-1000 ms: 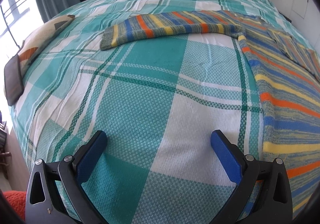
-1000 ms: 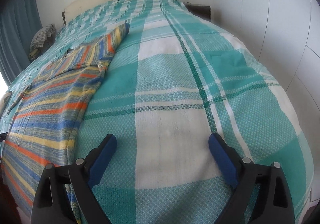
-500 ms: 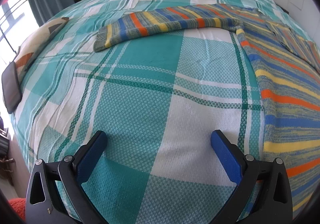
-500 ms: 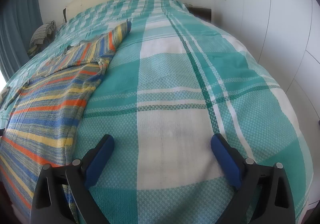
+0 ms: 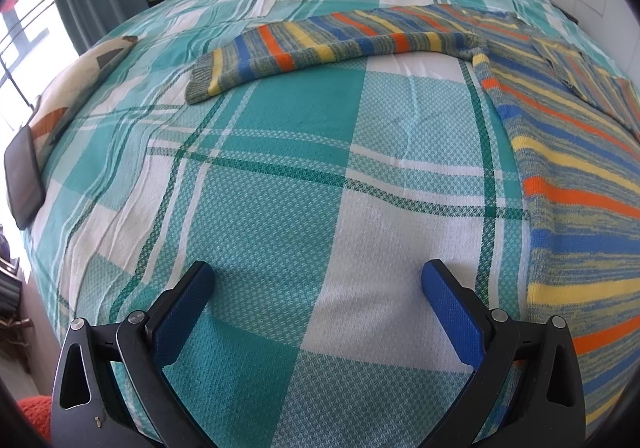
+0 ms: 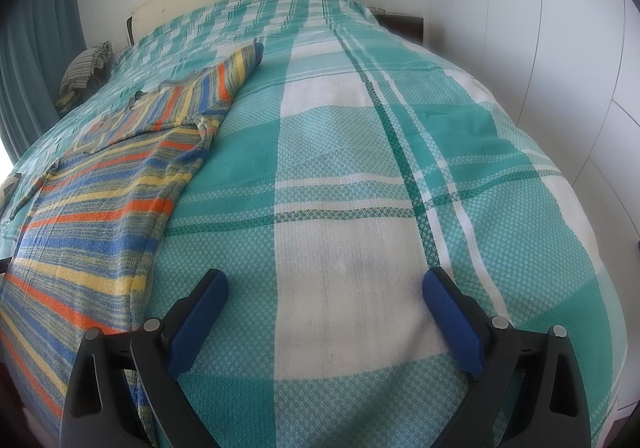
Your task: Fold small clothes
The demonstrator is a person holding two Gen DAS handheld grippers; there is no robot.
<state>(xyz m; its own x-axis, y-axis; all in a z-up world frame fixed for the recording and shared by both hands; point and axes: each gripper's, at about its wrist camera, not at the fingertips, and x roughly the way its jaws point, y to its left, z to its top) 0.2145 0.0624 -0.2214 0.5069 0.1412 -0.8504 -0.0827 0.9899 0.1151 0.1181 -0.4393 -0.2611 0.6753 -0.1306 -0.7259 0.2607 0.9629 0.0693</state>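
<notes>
One striped sweater (image 5: pixel 568 151) spread flat on teal plaid bedspread (image 5: pixel 304 167), one sleeve (image 5: pixel 320 47) stretched out sideways. Two grippers over bed. Left gripper (image 5: pixel 318 280) spread wide, empty, over bare bedspread; sweater body just beside its right finger, sleeve well ahead. Right gripper (image 6: pixel 324 288) likewise gaping, empty; sweater just beside its left finger (image 6: pixel 196 322). One phone (image 5: pixel 22 175) at bed's left edge.

Bare bedspread (image 5: pixel 304 175) lies open ahead of both tools — striped sweater (image 5: pixel 580 183) flanks it.
</notes>
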